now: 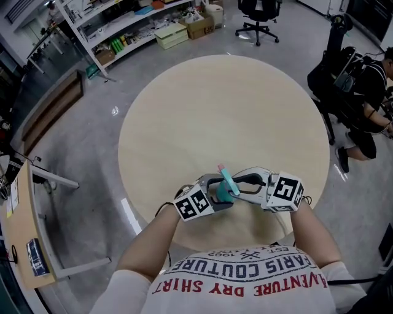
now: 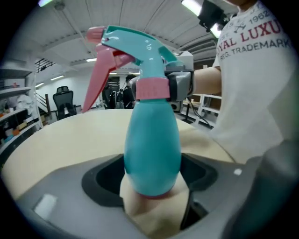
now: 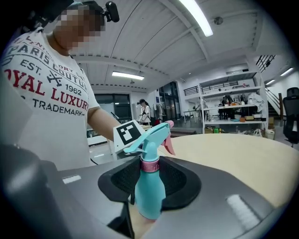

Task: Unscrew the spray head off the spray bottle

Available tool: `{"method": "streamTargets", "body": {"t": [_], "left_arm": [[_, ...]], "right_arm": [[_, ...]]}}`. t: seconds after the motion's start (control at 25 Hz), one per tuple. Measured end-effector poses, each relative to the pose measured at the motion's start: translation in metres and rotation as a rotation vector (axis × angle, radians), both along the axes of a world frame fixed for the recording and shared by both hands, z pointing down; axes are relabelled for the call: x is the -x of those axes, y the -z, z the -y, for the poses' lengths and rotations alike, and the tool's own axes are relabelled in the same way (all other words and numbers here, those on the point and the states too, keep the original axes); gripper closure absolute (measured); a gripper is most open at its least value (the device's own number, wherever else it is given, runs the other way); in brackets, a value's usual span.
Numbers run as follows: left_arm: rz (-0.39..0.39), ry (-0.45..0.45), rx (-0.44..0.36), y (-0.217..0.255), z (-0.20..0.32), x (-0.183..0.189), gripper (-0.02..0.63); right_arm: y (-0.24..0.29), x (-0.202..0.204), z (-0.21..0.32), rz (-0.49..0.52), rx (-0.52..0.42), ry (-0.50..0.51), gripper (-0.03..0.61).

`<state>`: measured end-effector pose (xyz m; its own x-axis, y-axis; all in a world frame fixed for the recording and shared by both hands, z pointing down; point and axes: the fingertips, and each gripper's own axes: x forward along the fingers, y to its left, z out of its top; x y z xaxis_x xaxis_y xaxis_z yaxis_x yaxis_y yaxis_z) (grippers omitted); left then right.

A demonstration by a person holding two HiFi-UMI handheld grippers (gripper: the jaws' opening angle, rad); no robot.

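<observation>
A teal spray bottle [image 1: 221,194] with a pink collar and pink trigger is held over the near edge of the round table, between both grippers. My left gripper [image 1: 218,197] is shut on the bottle's lower body [image 2: 152,149], which stands upright between its jaws [image 2: 152,186]. My right gripper [image 1: 237,184] comes from the right, and its black pads [image 3: 180,179] press on either side of the pink collar [image 3: 150,164] under the teal spray head [image 3: 149,135]. In the left gripper view one right finger [image 2: 182,85] lies against the collar [image 2: 150,88]. The pink trigger [image 2: 100,77] points away from me.
The round beige table [image 1: 221,110] stretches away in front of me. A wooden desk [image 1: 18,233] stands at the left, shelves [image 1: 123,27] with boxes at the back, an office chair [image 1: 258,18] behind the table. A person [image 1: 368,92] sits at the right.
</observation>
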<state>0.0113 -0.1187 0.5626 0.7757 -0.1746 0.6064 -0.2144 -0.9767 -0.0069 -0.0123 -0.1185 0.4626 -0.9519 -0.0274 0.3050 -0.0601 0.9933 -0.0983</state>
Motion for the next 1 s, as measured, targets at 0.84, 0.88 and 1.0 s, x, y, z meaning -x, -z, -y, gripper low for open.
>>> {"method": "streamTargets", "body": {"t": [0.84, 0.88, 1.0], "left_arm": [[-0.007, 0.678, 0.049, 0.004, 0.042, 0.002, 0.249], [-0.01, 0.669, 0.05, 0.005, 0.042, 0.003, 0.249], [-0.032, 0.534, 0.035, 0.005, 0.038, -0.001, 0.249]], "right_arm": [[0.005, 0.009, 0.039, 0.024, -0.09, -0.354, 0.445], [0.005, 0.01, 0.039, 0.024, -0.091, -0.347, 0.445], [0.006, 0.009, 0.035, 0.03, -0.064, -0.279, 0.448]]}}
